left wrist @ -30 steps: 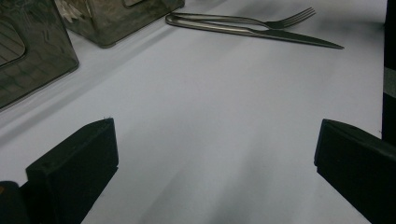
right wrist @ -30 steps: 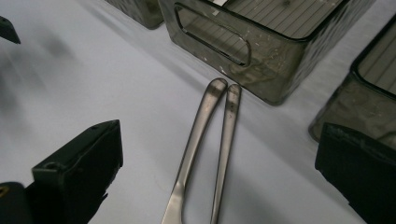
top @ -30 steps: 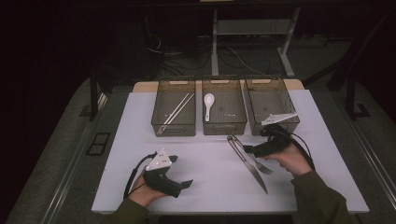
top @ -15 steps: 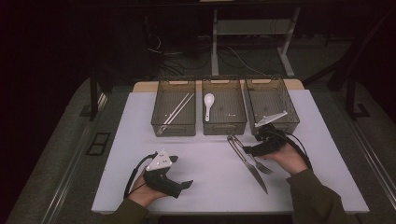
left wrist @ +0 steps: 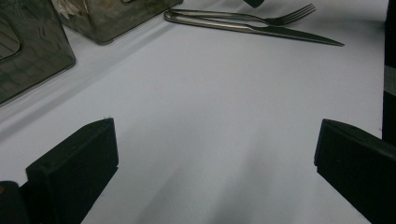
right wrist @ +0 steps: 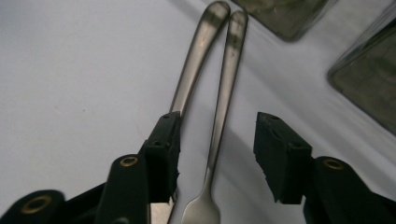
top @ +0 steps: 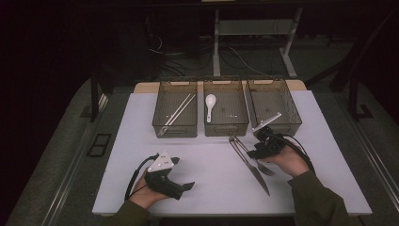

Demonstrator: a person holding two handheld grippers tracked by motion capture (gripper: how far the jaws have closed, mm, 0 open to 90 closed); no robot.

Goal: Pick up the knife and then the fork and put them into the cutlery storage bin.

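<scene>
Right claw (right wrist: 217, 154) gaped open over the fork (right wrist: 219, 121), knife (right wrist: 196, 56) touching its left jaw. Left claw (left wrist: 215, 154) sat wide open, empty, on the white surface (top: 207, 165). Three bins (top: 226, 129) stood beyond.

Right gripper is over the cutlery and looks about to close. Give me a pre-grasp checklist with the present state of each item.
1. Right gripper open: ok, jaws stand apart.
2. Fork between the jaws: ok, its handle runs through the gap.
3. Knife clear of the jaws: not ok, its handle passes under the left-hand jaw in the right gripper view, close beside the fork.
4. Jaws low enough to grip: cannot tell, height above the table is unclear.
5. Left gripper out of the way: ok, open and apart from the cutlery.
6. Right bin free to receive: ok, it looks empty.
</scene>
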